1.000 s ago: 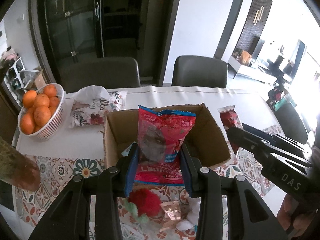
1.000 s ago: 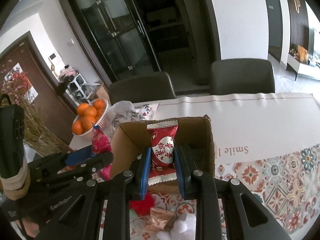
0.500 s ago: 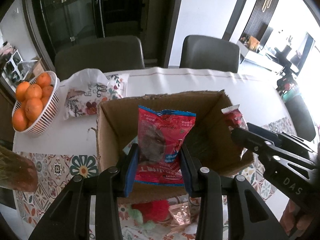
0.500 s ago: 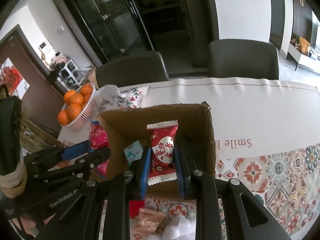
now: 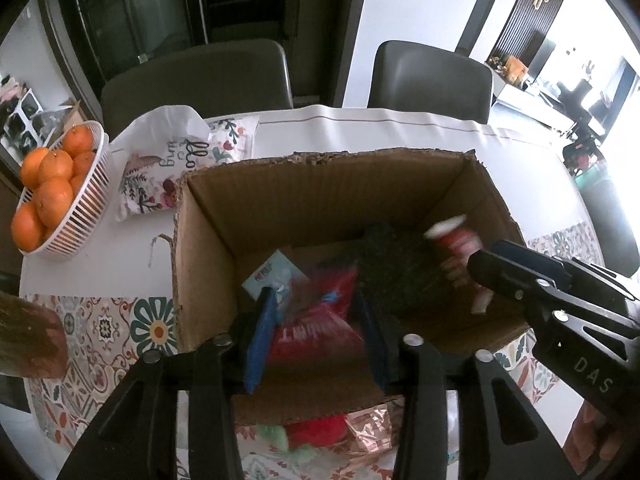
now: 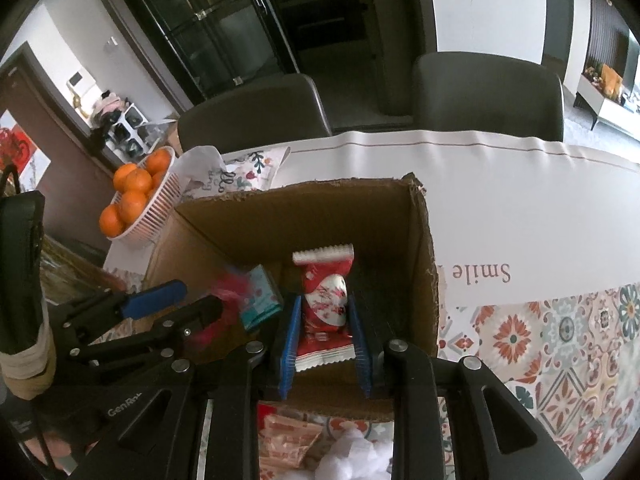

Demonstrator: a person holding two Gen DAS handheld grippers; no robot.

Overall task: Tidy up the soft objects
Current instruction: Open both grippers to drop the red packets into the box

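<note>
While both claws are pointed down into the open cardboard box (image 5: 320,160), two snack bags are seen between their blue pads. The left gripper (image 5: 316,304) has just been opened a little. The big red bag (image 5: 312,320) is seen between its jaws, but it is blurred and looks let go, low inside the box near the front wall. The right gripper (image 6: 324,308) is clenched on the small red packet (image 6: 324,300). That packet is held upright, with its white zigzag top edge up, and it is kept inside the box near the right wall.

A small teal packet (image 6: 260,296) is seen on the box floor, just beside the big red bag. A dark bumpy thing (image 5: 396,264) is also seen in the box; what it is cannot be told.

The box is set on a table (image 5: 360,132) with a white cloth and flowered mats. A white basket (image 5: 80,200) filled with oranges is placed well to the left of the box. In front of the box, a red fluffy thing (image 5: 316,432) and a white fluffy thing (image 6: 352,456) are left lying on the table.
</note>
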